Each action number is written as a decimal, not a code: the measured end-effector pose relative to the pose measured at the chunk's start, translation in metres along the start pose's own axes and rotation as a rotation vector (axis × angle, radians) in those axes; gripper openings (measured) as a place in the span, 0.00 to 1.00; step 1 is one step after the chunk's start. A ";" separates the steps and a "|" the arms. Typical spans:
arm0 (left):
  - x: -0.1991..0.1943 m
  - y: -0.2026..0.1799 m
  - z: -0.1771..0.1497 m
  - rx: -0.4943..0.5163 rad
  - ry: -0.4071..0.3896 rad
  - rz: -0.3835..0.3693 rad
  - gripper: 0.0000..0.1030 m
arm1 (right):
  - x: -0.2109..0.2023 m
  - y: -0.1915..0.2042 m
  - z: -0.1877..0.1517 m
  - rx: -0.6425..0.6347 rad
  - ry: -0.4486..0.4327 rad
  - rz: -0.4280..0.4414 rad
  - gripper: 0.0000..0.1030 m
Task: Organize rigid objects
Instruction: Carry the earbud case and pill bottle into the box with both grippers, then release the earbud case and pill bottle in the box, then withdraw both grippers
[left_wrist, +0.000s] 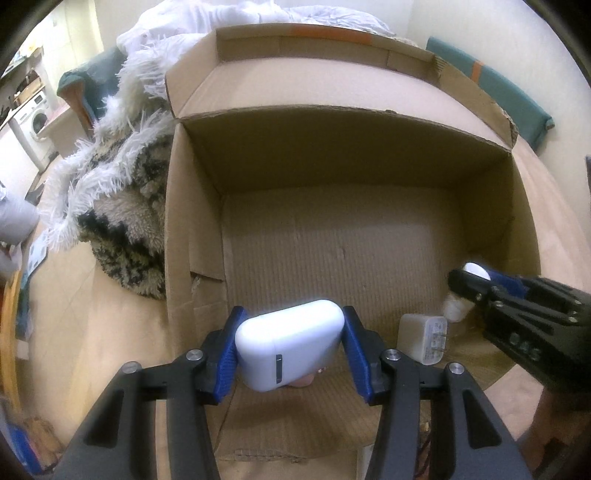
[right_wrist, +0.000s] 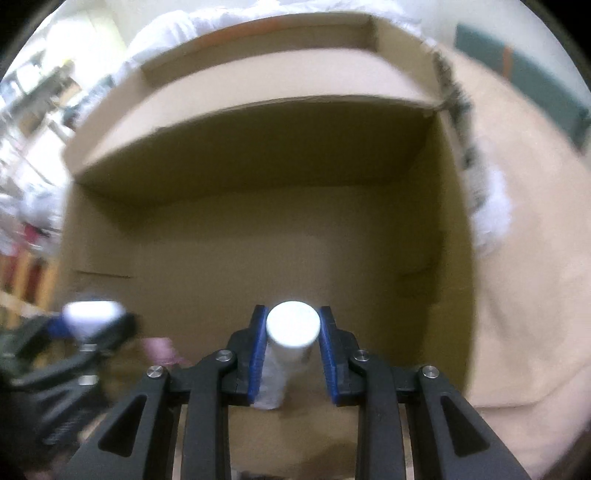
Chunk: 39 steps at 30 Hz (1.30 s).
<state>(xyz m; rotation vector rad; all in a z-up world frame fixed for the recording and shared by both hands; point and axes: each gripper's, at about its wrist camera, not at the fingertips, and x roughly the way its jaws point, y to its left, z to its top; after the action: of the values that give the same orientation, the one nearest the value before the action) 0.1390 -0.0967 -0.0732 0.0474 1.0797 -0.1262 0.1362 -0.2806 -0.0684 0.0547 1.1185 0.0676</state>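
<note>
An open cardboard box (left_wrist: 332, 155) fills the frame centre. A white rounded case (left_wrist: 290, 347) is clamped by the left gripper (left_wrist: 291, 350) at lower centre. A white cylinder (right_wrist: 291, 328) is pinched by the right gripper (right_wrist: 293, 347), low centre.

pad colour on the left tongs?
Blue pads, black frame; clearest in the left wrist view.

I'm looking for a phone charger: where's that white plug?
In the left wrist view, the plug lies on the box floor, lower right, between the white case and the right tongs.
</note>
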 end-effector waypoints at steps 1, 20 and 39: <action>0.000 0.000 0.000 -0.001 0.001 -0.002 0.46 | 0.002 0.001 -0.001 -0.012 0.007 -0.009 0.28; -0.001 -0.002 0.002 0.005 0.009 -0.010 0.58 | 0.001 -0.012 0.004 0.094 0.022 0.138 0.69; -0.023 0.003 0.008 -0.028 -0.044 -0.017 0.66 | -0.012 -0.013 0.007 0.143 -0.034 0.186 0.79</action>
<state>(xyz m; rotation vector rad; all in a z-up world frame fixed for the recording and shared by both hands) 0.1360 -0.0923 -0.0490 0.0101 1.0377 -0.1271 0.1375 -0.2950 -0.0553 0.2871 1.0812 0.1524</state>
